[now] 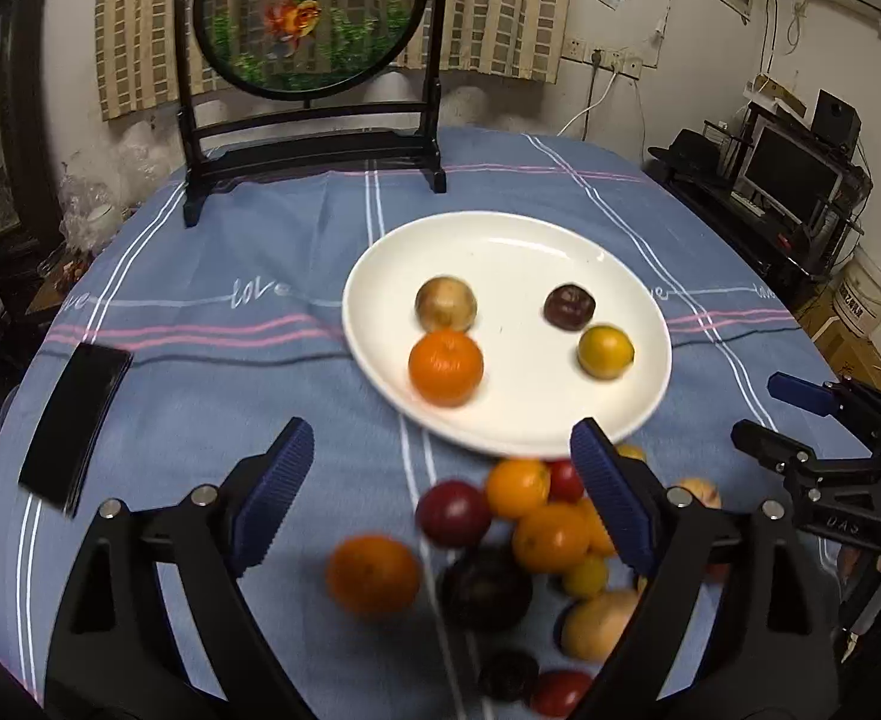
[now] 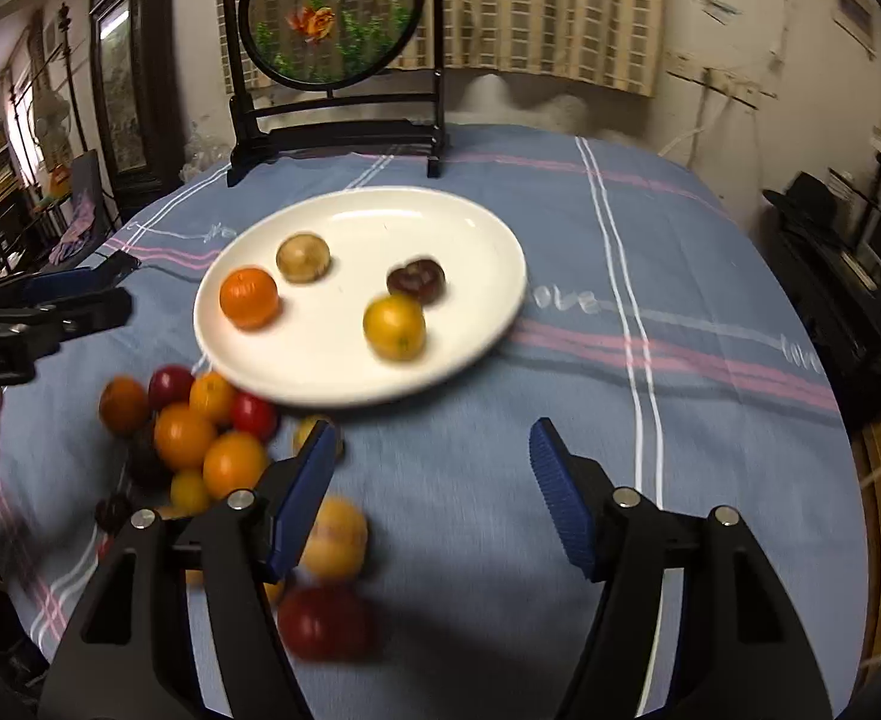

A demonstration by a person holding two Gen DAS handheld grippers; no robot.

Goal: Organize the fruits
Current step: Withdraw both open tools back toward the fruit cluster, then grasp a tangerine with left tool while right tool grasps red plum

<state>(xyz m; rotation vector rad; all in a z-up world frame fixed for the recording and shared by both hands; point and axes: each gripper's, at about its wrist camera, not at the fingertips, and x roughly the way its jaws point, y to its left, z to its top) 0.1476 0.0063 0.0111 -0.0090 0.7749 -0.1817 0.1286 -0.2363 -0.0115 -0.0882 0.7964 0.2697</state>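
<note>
A white plate [image 1: 500, 252] on the blue cloth carries a tan fruit [image 1: 445, 303], an orange [image 1: 445, 367], a dark fruit [image 1: 569, 307] and a yellow citrus [image 1: 605, 351]. In front of the plate lies a pile of loose fruits [image 1: 551, 537], orange, red, yellow and dark. My left gripper [image 1: 440, 438] hangs open over the pile, its pads touching nothing. In the right wrist view the plate [image 2: 380, 360] sits ahead, the pile [image 2: 200, 438] to the left. My right gripper [image 2: 431, 432] is open over bare cloth, with a pale orange fruit [image 2: 335, 537] and a red fruit [image 2: 323, 621] below its left finger.
A round goldfish screen on a black stand [image 1: 311, 18] rises at the table's far side. A flat black object [image 1: 77, 420] lies at the left edge. A desk with a monitor [image 1: 794, 174] stands to the right, off the table.
</note>
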